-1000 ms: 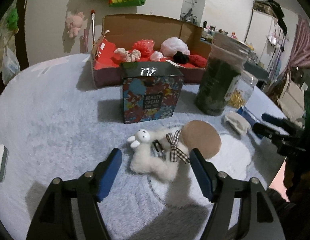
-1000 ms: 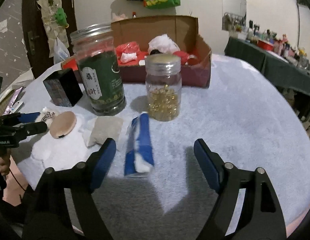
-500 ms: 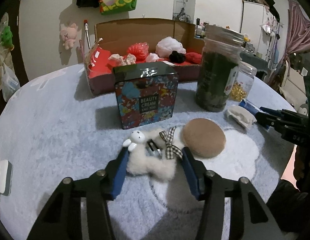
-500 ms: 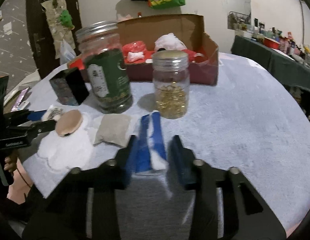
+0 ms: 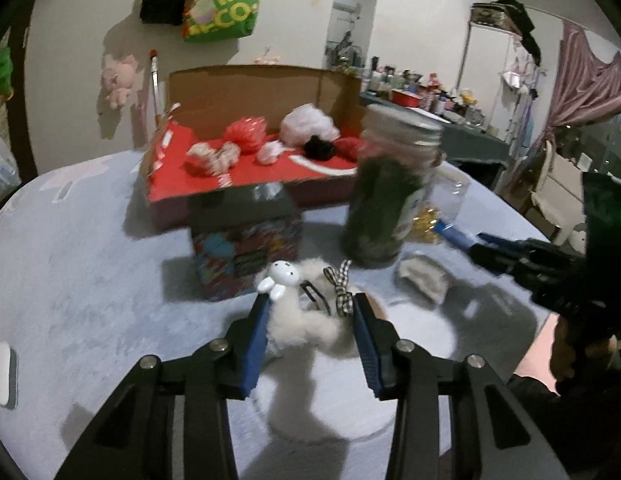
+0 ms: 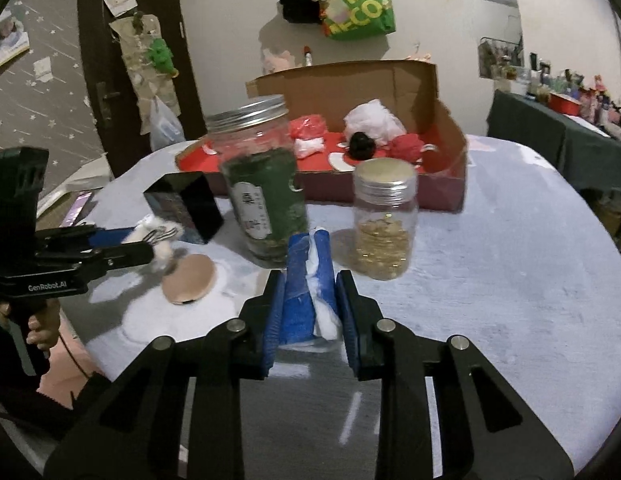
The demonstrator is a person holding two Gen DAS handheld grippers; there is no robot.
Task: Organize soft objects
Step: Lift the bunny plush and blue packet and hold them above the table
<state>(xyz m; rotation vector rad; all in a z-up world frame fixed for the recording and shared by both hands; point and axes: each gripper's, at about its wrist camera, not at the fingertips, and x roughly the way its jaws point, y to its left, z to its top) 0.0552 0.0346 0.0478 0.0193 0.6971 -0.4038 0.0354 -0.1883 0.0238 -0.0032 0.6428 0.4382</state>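
Fluffy white bunny toy (image 5: 306, 320) sits pinched between the left gripper (image 5: 308, 312) pads, jaws closing on it, lifted just off the grey tablecloth (image 5: 90, 280). Blue-and-white soft roll (image 6: 308, 284) is squeezed by the right gripper (image 6: 308, 304), jaws closing too. Tan puff (image 6: 188, 278) lies nearby. Behind: green jar (image 6: 266, 200), small jar (image 6: 384, 220), cardboard box (image 6: 430, 128) holding other soft bits.
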